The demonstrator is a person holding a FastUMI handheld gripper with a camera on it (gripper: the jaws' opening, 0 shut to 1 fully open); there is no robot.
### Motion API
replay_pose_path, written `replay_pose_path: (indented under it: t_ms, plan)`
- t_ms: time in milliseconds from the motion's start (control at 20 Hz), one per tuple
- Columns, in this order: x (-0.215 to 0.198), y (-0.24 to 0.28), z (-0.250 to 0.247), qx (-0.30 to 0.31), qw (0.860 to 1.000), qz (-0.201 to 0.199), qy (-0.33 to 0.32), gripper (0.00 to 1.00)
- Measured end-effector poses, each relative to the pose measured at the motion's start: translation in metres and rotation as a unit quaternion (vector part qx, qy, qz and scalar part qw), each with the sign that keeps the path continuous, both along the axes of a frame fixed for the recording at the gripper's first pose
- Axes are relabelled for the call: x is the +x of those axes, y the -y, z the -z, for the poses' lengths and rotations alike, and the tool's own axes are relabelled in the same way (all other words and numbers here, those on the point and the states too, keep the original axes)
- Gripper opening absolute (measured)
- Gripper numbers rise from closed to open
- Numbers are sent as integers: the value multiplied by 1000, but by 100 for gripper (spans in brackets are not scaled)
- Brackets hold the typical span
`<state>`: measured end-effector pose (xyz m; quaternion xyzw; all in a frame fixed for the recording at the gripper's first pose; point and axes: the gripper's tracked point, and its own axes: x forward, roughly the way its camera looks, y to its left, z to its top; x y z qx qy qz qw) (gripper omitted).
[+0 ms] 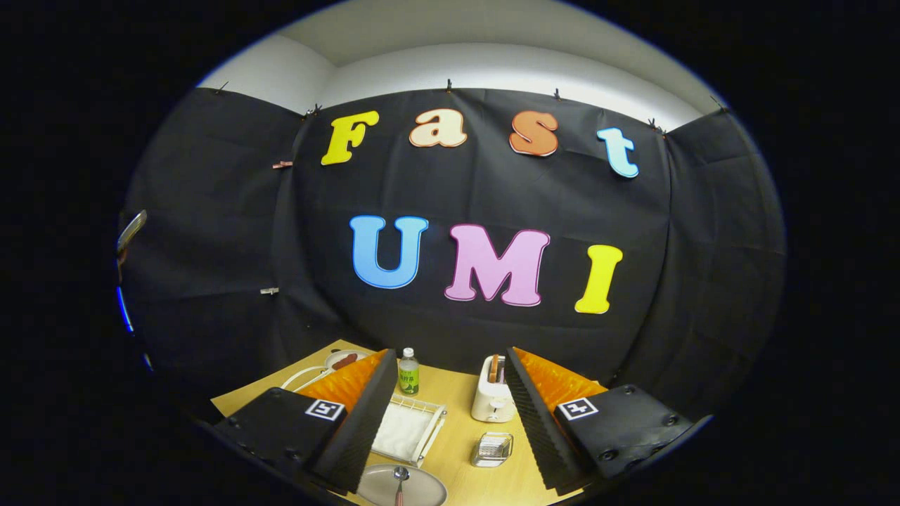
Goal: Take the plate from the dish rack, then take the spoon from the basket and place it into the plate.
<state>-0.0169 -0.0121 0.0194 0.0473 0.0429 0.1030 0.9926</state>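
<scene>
Jaws wide apart (gripper (450,422) empty), spoon (399,481) on plate (422,488).

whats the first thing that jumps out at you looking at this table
The gripper stands open above the wooden table, its fingers spread wide and holding nothing. Between them, nearest of all, lies a plate with a spoon resting in it. Further ahead sit a white wire rack, a small bottle and a toaster, with a small clear dish before the toaster.
</scene>
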Motion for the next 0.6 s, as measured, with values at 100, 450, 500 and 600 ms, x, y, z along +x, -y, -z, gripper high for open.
replay_pose_path:
  t_ms: [100, 450, 500, 600]
  plan:
    - [-2, 7, 1, 2, 1000, 9, 4, 96]
    - [-10, 15, 9, 6, 1000, 17, -7, 96]
    - [-11, 15, 9, 11, 1000, 17, -7, 96]
    - [-11, 15, 7, 18, 1000, 16, -8, 97]
